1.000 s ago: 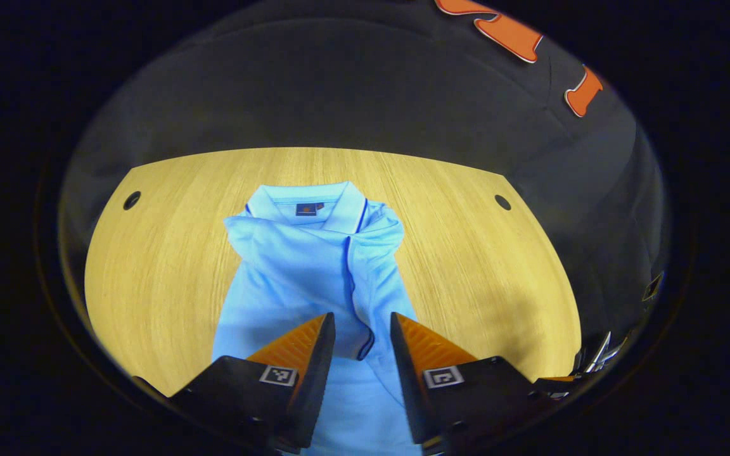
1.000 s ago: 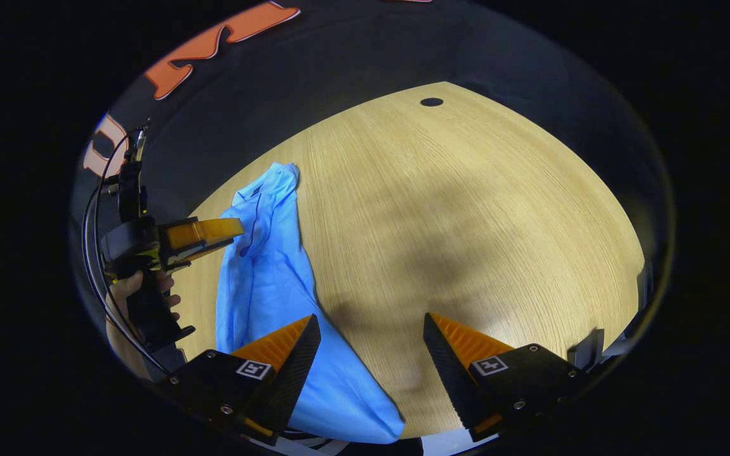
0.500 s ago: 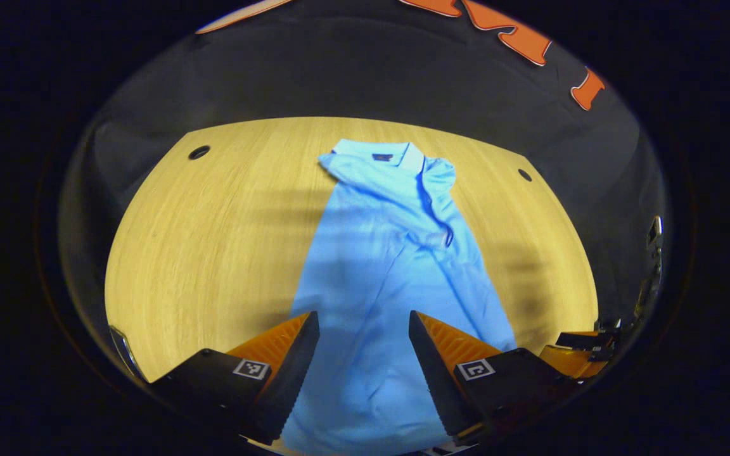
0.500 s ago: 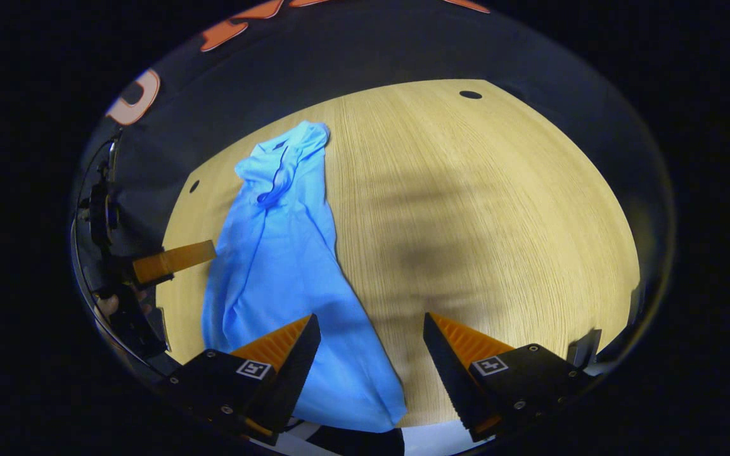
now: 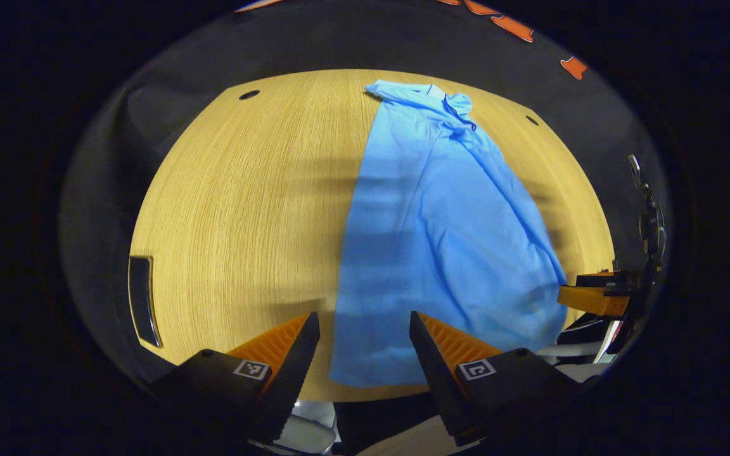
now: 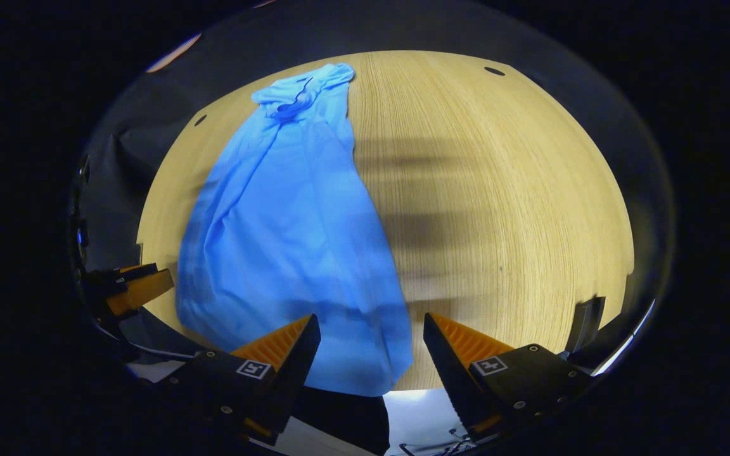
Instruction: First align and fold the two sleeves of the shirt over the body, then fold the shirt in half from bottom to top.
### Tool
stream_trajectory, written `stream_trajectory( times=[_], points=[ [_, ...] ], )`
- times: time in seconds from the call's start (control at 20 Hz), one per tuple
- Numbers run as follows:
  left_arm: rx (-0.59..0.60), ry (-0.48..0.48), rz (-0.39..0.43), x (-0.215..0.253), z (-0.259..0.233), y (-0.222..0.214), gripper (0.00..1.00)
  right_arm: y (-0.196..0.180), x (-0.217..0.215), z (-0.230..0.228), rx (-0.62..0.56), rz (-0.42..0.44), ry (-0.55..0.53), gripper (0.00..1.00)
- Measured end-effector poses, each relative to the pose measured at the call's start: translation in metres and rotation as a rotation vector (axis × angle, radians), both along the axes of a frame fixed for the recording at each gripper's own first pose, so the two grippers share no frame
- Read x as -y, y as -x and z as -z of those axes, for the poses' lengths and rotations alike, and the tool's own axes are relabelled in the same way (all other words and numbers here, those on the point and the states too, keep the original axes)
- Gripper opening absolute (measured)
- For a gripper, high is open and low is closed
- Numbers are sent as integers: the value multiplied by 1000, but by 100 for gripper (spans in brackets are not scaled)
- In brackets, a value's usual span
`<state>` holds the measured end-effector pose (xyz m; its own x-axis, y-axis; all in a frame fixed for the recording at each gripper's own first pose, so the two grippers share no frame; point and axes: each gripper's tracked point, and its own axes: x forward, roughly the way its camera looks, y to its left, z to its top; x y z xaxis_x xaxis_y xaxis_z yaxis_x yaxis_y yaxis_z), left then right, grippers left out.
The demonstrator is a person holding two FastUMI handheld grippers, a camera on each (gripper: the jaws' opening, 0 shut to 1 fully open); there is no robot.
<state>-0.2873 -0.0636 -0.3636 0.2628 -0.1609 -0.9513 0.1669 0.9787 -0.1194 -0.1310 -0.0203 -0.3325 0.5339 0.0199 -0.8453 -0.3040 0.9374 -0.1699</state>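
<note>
The shirt [image 5: 435, 228] lies lengthwise on the wooden table [image 5: 238, 209], collar [image 5: 431, 95] at the far end and hem [image 5: 371, 373] at the near edge, right in front of my tools. It reads as a long narrow strip, with no sleeve sticking out to either side, so I judge both sleeves are already folded over the body. The fabric has some loose creases along its length, and the near corner on my right side flares out a bit.

My left gripper [image 5: 362, 342] hangs just short of the hem, fingers spread wide with nothing between them; the shirt's near left corner sits straight ahead in the gap. My right gripper [image 6: 371, 345] is likewise wide and empty, poised over the near right corner of the hem [image 6: 365, 373]. In the right gripper view I see the other tool off to my left, beside the cloth.

What remains, as I read it, is the whole second stage: pinch the two hem corners, lift, and carry them away from me up to the collar. The bottom-to-top fold is not yet begun.
</note>
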Motion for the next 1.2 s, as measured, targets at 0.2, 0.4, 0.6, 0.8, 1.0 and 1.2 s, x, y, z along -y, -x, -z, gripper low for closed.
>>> stream_trajectory(
  times=[0.2, 0.4, 0.6, 0.8, 1.0, 1.2],
  points=[
    [-44, -13, 10, -3, 12, 26, 94, 17, 9, 17, -48, -21, 91, 99],
    [-50, -43, 21, -2, 25, 28, 94, 17, 12, 27, -57, -36, 149, 99],
    [-77, -82, 30, -1, 37, 31, 93, 14, 13, 31, -50, -36, 182, 99],
    [-78, -76, 35, 3, 38, 30, 93, 15, 13, 32, -56, -16, 186, 98],
    [-86, -80, 22, 3, 40, 30, 94, 18, 14, 33, -80, 5, 189, 98],
    [-76, -60, 37, 15, 37, 29, 65, 19, 13, 35, -81, -5, 187, 46]
  ],
)
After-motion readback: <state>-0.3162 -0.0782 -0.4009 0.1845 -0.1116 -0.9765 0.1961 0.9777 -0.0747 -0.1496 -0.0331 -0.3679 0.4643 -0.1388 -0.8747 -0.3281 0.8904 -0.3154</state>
